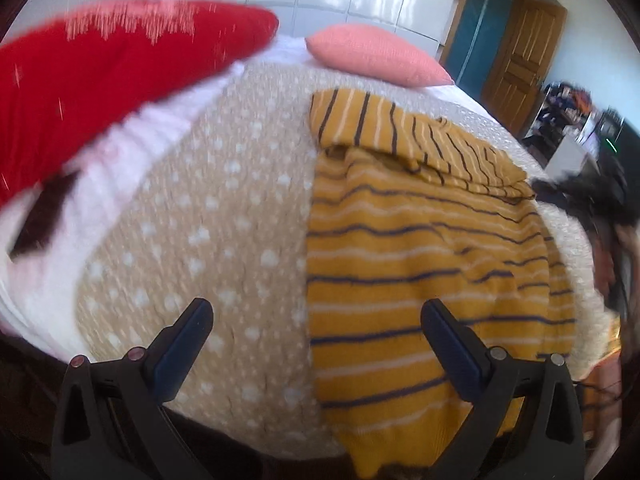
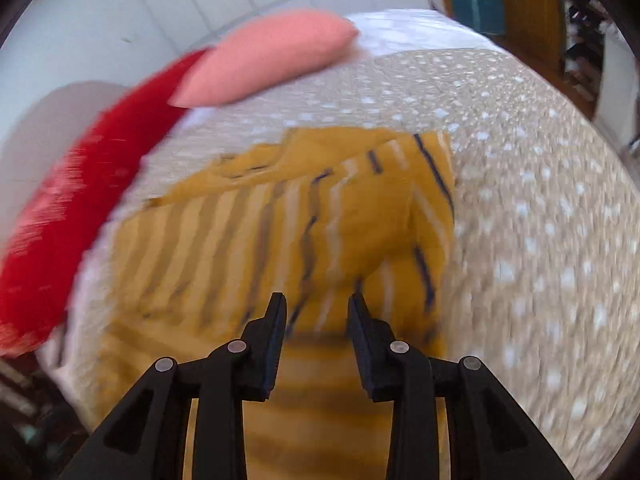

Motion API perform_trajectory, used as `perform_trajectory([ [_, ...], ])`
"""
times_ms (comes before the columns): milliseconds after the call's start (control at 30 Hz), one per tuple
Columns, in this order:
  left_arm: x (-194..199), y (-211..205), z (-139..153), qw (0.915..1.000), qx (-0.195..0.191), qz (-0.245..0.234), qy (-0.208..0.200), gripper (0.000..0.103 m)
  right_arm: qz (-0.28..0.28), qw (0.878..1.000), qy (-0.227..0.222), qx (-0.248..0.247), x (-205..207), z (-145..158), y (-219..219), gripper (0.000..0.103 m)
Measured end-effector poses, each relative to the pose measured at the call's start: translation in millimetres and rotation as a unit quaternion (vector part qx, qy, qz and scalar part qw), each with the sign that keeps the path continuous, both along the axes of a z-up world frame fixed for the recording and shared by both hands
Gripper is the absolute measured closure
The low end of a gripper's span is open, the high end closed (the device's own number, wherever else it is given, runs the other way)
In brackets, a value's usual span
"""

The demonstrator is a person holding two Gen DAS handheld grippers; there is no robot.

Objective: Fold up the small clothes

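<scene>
Mustard-yellow striped knit garment (image 1: 420, 264) is lying part-folded on the dotted beige bedspread (image 1: 208, 240); left gripper (image 1: 316, 316) is hanging released over its edge, right gripper (image 2: 316, 304) released, nothing held, poised above for the next fold.

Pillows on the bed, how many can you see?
2. The red pillow lies at the far left of the bed, and the pink pillow sits beside it toward the headboard side. Others outside the two views may be hidden.

A red pillow (image 1: 120, 52) and a pink pillow (image 1: 376, 54) lie on the dotted beige bedspread (image 1: 208, 240).
</scene>
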State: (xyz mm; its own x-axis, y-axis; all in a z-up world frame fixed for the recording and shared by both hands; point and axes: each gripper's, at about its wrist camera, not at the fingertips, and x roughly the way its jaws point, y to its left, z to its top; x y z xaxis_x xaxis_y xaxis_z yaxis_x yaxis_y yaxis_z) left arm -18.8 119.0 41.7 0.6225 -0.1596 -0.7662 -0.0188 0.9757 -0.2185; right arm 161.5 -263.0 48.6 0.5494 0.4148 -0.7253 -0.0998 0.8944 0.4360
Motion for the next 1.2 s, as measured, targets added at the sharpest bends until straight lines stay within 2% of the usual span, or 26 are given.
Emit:
perform_trajectory([
  [67,-3,7,-11,0.9985,-0.053,-0.006,0.015,0.0,0.013,1.0,-0.007,0.014,-39,-1,-12,0.054],
  [133,-6,9,-22,0.9939,-0.106,-0.02,0.023,0.0,0.018,1.0,-0.001,0.023,-80,-11,-22,0.053],
  [167,-7,7,-26,0.9922,-0.12,-0.026,0.024,0.0,0.019,0.999,0.005,0.031,-95,-17,-26,0.053],
  [267,-14,-9,-29,0.9934,-0.107,-0.041,0.008,0.0,0.01,0.998,0.03,0.061,-135,-46,-34,0.053],
  [333,-19,-19,-28,0.9916,-0.113,-0.063,0.002,0.0,0.016,0.995,0.031,0.096,-149,-62,-34,0.053],
  [400,-24,-28,-28,0.9856,-0.142,-0.091,0.002,0.009,0.021,0.991,0.018,0.132,-157,-69,-28,0.051],
  [433,-26,-32,-28,0.9853,-0.141,-0.096,0.0,0.016,0.035,0.986,0.017,0.164,-163,-73,-22,0.051],
  [500,-30,-38,-29,0.9861,-0.135,-0.097,-0.005,0.017,0.065,0.977,0.024,0.202,-165,-80,-2,0.051],
  [600,-34,-35,-36,0.9836,-0.157,-0.089,-0.003,0.017,0.093,0.974,0.02,0.207,-170,-83,22,0.051],
  [700,-36,-37,-41,0.9806,-0.174,-0.09,0.004,0.017,0.102,0.965,0.023,0.241,-176,-88,32,0.051],
  [800,-35,-44,-43,0.9828,-0.161,-0.089,0.013,0.017,0.092,0.964,0.025,0.247,-184,-98,42,0.053],
  [833,-34,-47,-42,0.9857,-0.144,-0.085,0.019,0.022,0.081,0.965,0.023,0.246,-186,-100,45,0.055],
  [867,-32,-50,-40,0.9895,-0.122,-0.073,0.026,0.039,0.071,0.968,0.023,0.24,-187,-101,44,0.067],
  [900,-31,-51,-38,0.9921,-0.103,-0.063,0.032,0.049,0.06,0.97,0.028,0.232,-185,-101,42,0.085],
  [933,-29,-49,-35,0.9925,-0.1,-0.061,0.036,0.07,0.048,0.972,0.037,0.227,-182,-103,42,0.09],
  [967,-27,-46,-32,0.9911,-0.11,-0.064,0.039,0.097,0.045,0.97,0.042,0.233,-181,-103,40,0.091],
  [1033,-25,-37,-23,0.9882,-0.135,-0.06,0.041,0.095,0.044,0.973,0.041,0.225,-178,-97,39,0.092],
  [1100,-31,-34,-9,0.9894,-0.131,-0.057,0.024,0.095,0.054,0.978,0.023,0.201,-183,-81,43,0.093],
  [1200,-52,-32,11,0.989,-0.133,-0.064,0.001,0.096,0.078,0.978,-0.007,0.194,-205,-52,46,0.094],
])
